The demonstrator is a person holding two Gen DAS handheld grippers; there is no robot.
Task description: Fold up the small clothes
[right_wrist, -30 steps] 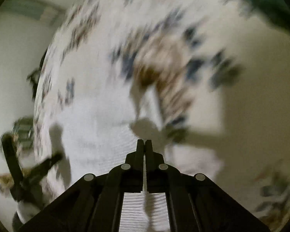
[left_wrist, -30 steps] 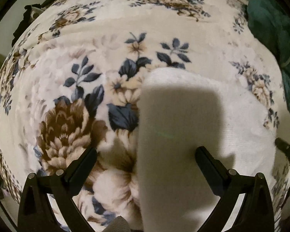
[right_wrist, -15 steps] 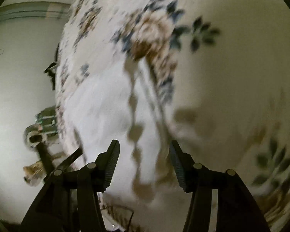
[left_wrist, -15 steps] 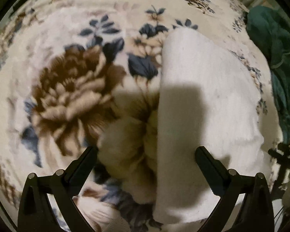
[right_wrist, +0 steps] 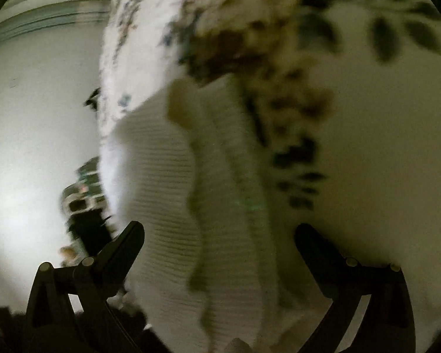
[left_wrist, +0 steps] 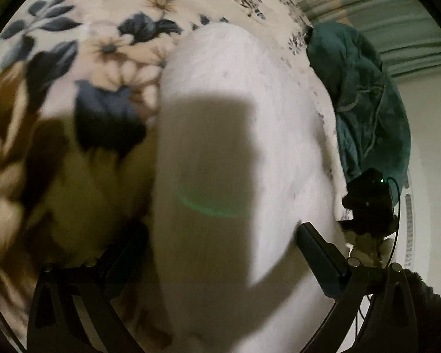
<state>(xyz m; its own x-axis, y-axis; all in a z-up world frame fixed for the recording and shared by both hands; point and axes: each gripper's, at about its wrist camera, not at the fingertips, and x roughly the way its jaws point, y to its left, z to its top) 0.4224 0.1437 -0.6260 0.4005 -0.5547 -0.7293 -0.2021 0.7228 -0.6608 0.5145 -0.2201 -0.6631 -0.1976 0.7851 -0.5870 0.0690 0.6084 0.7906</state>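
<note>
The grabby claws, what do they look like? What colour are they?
Both are black. The left gripper and right gripper each have two flat, slanted fingers on skeleton-like arms with triangle holes and small round silver pins. In the left wrist view, the other tool shows a tiny green light and a thin black cable.

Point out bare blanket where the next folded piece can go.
Bare floral blanket lies left of the white cloth. The right is crowded: a teal garment bunches at the bed edge. Both left gripper and right gripper hang open.
</note>
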